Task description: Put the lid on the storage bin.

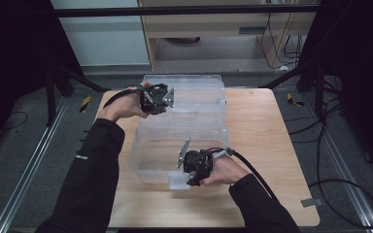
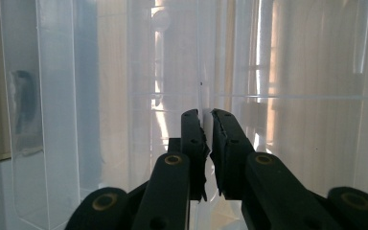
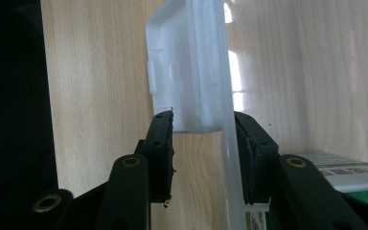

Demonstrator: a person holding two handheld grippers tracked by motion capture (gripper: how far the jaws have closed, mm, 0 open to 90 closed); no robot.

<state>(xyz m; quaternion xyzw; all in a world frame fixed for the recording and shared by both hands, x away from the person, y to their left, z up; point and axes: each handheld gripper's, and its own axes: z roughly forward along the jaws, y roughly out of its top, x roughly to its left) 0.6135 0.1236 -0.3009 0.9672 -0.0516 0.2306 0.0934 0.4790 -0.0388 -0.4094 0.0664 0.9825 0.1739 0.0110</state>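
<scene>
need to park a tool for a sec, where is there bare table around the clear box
Bare wood lies right of the clear box, out to the table edge, and in a strip along the near edge beneath the forearms. The middle is crowded: the left claw pinches the box's far part, the right claw grips its white latch.

In the right gripper view, a white printed label [image 3: 347,173] is cut off by the right edge, its text too small to read; in the high view, the clear box's [image 1: 184,104] contents cannot be told
</scene>
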